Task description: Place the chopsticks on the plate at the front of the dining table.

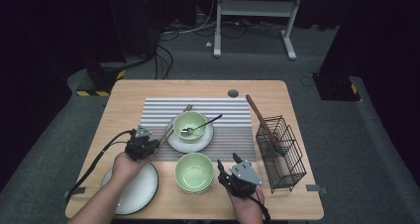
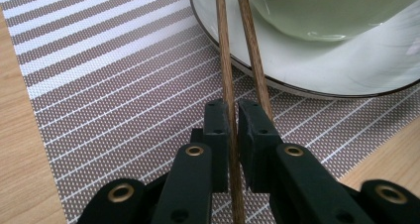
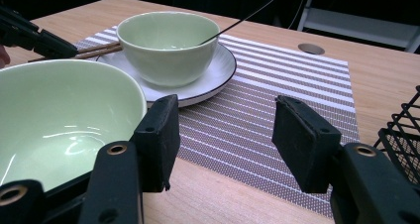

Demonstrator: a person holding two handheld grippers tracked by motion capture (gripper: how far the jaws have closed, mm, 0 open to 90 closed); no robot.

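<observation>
Table [image 1: 148,92]: wooden, and everything I work with sits on it; I place the rest against the mat.
Mat [image 1: 228,117]: striped, mid-table, marking the place setting; my landmark.
Rack [image 1: 280,152]: black wire basket just off the mat's right edge, with one long brown stick leaning out of it. I judge it is where the cutlery goes, so that is probably where my chopsticks are bound.
Plate [image 1: 130,194]: white, dark-rimmed, off the mat's near left corner, partly under my left forearm and bare.
Saucer [image 1: 195,140]: white plate on the mat's near half, carrying the far bowl.
Far bowl [image 1: 190,125]: green, on the saucer, with a spoon inside.
Near bowl [image 1: 194,172]: green, just off the mat's near edge, between my two hands.
Chopsticks [image 2: 227,60]: brown pair on the mat's left part, tips propped on the saucer rim beside the far bowl. That tilt lifts the near ends enough to get jaws around them.
Spoon [image 1: 203,126]: handle slanting up to the right out of the far bowl.
Left gripper [image 1: 142,144]: at the mat's near left corner, low over the weave. Its jaws are almost together, pinching one chopstick between the pads; the other runs along the outside of the right jaw, so I seem to have caught half the pair.
Right gripper [image 1: 229,165]: off the mat's near edge, right of the near bowl. Jaws spread with nothing between them, waiting clear of the left hand's work.
</observation>
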